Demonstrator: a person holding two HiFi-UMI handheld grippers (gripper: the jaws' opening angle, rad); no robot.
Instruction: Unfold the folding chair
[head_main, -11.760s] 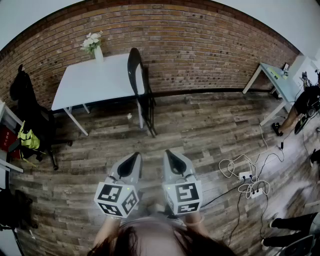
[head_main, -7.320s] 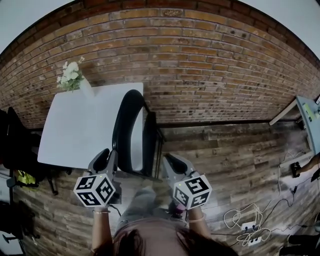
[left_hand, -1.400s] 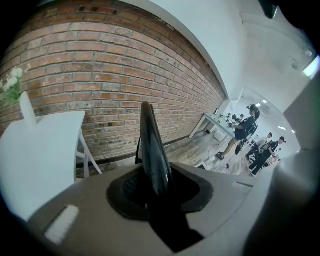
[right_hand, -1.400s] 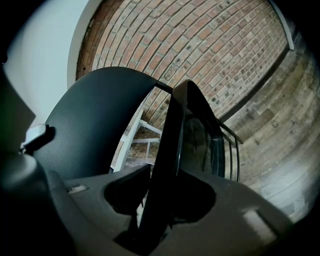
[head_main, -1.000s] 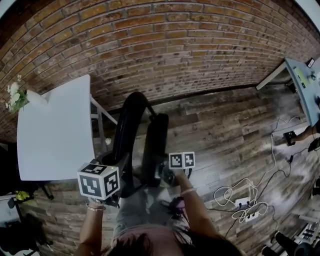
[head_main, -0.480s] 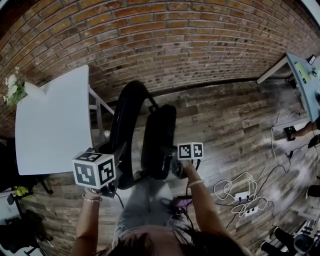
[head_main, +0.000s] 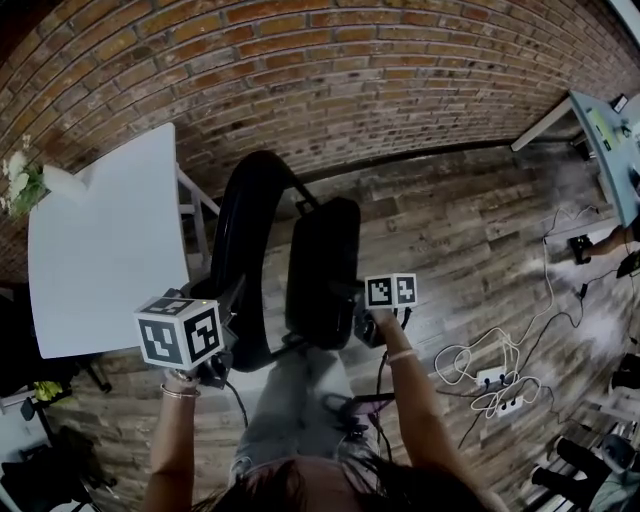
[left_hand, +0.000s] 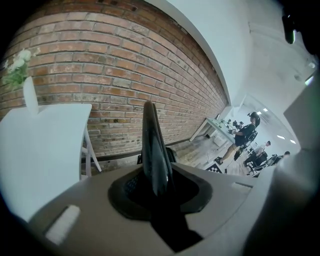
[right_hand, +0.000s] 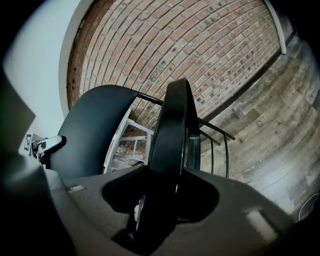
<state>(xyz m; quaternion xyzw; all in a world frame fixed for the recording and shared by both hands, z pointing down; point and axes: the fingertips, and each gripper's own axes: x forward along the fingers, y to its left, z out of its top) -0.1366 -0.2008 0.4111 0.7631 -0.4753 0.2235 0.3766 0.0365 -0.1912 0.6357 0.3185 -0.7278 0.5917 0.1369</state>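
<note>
Brick wall (head_main: 350, 90) at the back | plank floor (head_main: 470, 230) | white table (head_main: 100, 250) on the left | folding chair (head_main: 322, 265) just beside the table, seat angled off the backrest | left gripper (head_main: 230, 335) clamped on the backrest edge | right gripper (head_main: 357, 318) gripping the seat edge, jaws just been easing wider

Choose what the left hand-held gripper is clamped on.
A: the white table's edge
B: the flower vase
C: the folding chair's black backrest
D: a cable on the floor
C: in the left gripper view, the left hand-held gripper has its jaws closed on the thin edge of the black backrest, which rises straight up between them. The white table stands off to the side, untouched.
</note>
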